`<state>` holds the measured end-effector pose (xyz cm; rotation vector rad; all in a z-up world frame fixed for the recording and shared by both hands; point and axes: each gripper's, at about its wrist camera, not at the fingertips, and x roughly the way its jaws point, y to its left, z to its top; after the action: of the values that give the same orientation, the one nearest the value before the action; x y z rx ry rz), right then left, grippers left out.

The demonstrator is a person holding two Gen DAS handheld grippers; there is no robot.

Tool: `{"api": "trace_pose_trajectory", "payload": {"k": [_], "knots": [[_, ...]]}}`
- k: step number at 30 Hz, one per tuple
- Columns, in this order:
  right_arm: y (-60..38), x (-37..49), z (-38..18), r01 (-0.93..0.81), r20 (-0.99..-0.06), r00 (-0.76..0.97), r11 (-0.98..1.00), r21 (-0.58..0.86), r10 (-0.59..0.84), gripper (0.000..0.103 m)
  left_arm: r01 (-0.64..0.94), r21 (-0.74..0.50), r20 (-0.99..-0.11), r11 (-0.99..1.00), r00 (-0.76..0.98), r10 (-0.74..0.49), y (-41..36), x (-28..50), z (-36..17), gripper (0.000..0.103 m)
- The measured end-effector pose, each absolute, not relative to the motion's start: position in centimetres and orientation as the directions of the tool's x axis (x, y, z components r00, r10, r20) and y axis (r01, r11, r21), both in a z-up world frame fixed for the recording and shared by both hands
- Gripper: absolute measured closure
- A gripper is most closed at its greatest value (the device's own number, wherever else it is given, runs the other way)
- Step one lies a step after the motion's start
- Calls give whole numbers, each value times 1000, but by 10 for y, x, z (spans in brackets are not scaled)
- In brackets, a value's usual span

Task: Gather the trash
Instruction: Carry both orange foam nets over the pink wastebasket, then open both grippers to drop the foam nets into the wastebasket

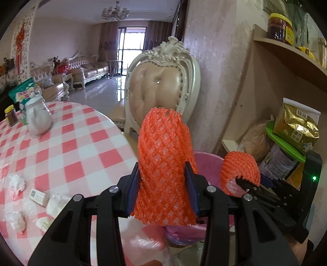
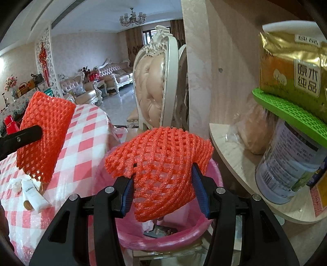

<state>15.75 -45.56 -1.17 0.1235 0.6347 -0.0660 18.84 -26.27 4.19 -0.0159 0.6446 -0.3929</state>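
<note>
Foam nets, two orange ones, and I've got one in each gripper. My left gripper (image 1: 162,190) has its pads squeezing the taller foam net (image 1: 164,163), which stands upright between the checkered table (image 1: 67,143) and the bin. My right gripper (image 2: 164,192) is clamped on the other foam net (image 2: 161,169), hanging right over the pink-bagged trash bin (image 2: 163,237) next to the shelf (image 2: 229,143). Tissue scraps (image 1: 17,182) sit on the table.

A home's dining corner: checked tablecloth (image 1: 67,143), ornate chair (image 1: 161,81), sofas (image 1: 90,69), chandelier (image 1: 115,12).
</note>
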Motion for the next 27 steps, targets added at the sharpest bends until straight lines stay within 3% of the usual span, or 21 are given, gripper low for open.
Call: {"api": "trace_pose_trajectory", "payload": {"k": [7,17,19,21,27], "knots": [[-461,161,-17,101,-604,797,990,97,-22,50,393,-144,-597,908,697,-397,-287,199,35,62],[-467,165,-22,112,-616,787,989,101,-26,40,435,-165,-624,885,649,-435,-310,213,23,57],[-468,164,-23,114,-617,786,988,102,-27,36,439,-168,-626,883,644,-439,-311,214,21,53],[-468,163,-23,121,-616,787,987,103,-32,31,437,-176,-631,882,638,-442,-312,217,19,43],[-473,161,-21,141,-614,788,984,108,-46,25,437,-183,-638,880,628,-445,-313,220,16,37]]}}
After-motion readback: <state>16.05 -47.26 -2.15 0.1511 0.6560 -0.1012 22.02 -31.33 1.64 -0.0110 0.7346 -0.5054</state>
